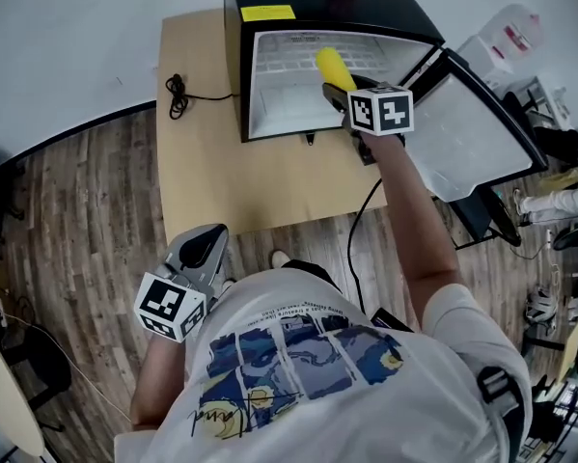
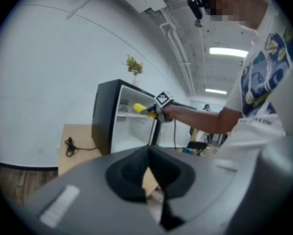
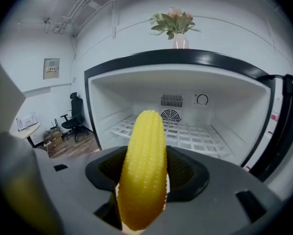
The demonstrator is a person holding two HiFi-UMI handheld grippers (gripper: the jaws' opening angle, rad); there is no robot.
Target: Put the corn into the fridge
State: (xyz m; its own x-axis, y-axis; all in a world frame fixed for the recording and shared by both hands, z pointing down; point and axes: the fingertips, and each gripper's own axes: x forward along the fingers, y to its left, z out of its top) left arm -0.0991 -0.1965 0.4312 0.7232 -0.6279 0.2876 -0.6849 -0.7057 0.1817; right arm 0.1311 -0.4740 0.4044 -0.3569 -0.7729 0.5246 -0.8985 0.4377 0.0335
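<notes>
1. The right hand-held gripper (image 3: 144, 180) is clamped on the corn (image 3: 145, 155), which lies lengthwise with its tip pointing into the open fridge (image 3: 175, 58), ready to go in nose first.
2. The corn is at the opening, above the wire shelf (image 3: 200, 136), and not yet set down.
3. The door (image 1: 477, 128) is swung wide, leaving room for the reaching arm.
4. The left hand-held gripper (image 1: 209, 241) hangs idle at the person's side, its jaws seemingly closed on nothing.

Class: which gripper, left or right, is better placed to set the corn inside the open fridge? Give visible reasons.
Right. The right gripper holds the corn in its jaws at the open fridge, aimed at the wire shelf. The left gripper, jaws shut and empty, hangs back by the person's body.
</notes>
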